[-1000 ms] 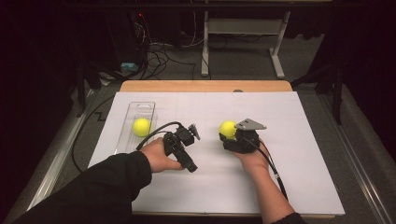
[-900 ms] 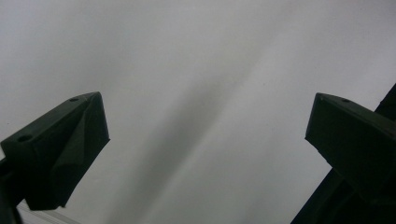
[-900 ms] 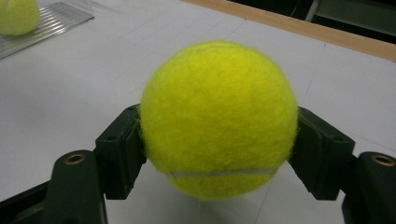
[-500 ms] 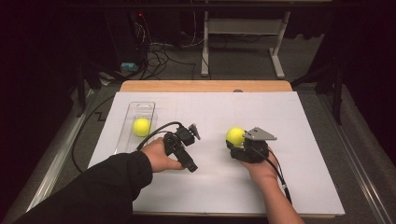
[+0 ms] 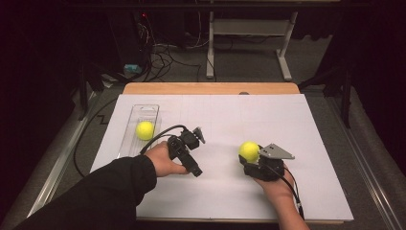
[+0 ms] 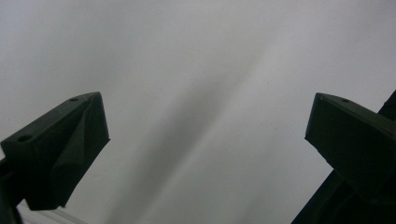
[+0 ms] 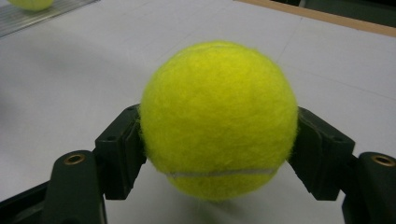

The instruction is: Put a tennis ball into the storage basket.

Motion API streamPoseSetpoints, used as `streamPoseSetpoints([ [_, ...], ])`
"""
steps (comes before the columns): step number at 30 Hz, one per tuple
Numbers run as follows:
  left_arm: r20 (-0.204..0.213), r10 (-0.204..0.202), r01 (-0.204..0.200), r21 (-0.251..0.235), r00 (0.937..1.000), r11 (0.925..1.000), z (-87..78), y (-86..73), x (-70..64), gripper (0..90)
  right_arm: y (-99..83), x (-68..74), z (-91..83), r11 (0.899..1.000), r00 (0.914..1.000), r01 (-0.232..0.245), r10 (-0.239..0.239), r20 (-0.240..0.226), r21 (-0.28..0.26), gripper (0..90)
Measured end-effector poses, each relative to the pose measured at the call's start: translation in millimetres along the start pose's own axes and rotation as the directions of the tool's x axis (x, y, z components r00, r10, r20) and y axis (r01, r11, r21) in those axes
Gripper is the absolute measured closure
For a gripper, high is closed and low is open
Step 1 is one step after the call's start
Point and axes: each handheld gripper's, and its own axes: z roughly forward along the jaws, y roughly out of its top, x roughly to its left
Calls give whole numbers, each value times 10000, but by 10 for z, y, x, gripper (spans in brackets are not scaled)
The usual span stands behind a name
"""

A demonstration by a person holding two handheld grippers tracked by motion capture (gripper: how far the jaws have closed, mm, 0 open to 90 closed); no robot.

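1. Table: white sheet over a wooden top, its far edge bare wood. No shift across the three high views.

2. Tray: clear plastic, far left on the sheet. It sits where it sat a second ago, with one yellow ball lying in it, unmoved. That ball also peeks into the top left corner of the right gripper view.

3. Right gripper: the main change. A second ago it sat nearer the table's middle. It has since drawn right and toward the near edge, carrying the second ball with it. In the right gripper view the jaws press both flanks of this ball, a firm pinch across its widest part. The shadow under it suggests it rides just clear of the sheet; I cannot tell for certain.

4. Left gripper: parked left of centre, close by the tray's right side, no visible change of place. Its own view shows the jaws spread wide over blank sheet, nothing between them.

5. Reading: the held ball is now farther from the tray, well apart from it. If the work is loading balls into the tray, this looks like a lift and re-aim, not a delivery; the carry leftward is yet to come. One ball stowed, one in hand.
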Motion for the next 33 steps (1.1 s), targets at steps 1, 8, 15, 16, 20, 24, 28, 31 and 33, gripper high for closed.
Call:
streamPoseSetpoints([
  [1,0,0,0,0,10000,10000,0,0,0,5,0,0,0,10000,10000,0,0,0,0,275],
  [8,10,-7,7,25,10000,10000,17,20,-17,5,-134,-14,-160,10000,9998,-57,59,183,-82,275],
  [15,15,74,-75,67,10000,9999,16,28,-17,5,-222,-16,-298,9995,9995,-178,184,261,-242,274],
  [16,31,86,-86,63,10000,9999,16,29,-21,5,-235,-16,-317,9995,9994,-195,202,279,-252,274],
  [20,-16,6,-6,66,10000,10000,12,36,-37,5,-270,-11,-349,9994,9992,-117,129,378,-321,274],
  [24,16,1,-1,88,10000,10000,18,44,-37,5,-278,-7,-342,9994,9995,-82,92,308,-326,274],
  [28,44,30,-31,128,10000,9999,31,56,-45,5,-294,-11,-325,9996,9997,-97,103,231,-274,274],
  [31,35,13,-14,125,10000,9999,33,59,-45,5,-297,-15,-319,9996,9997,-117,123,226,-275,274],
  [33,16,-5,5,114,10000,9999,23,57,-45,5,-298,-6,-322,9994,9997,-86,93,231,-339,274],
])
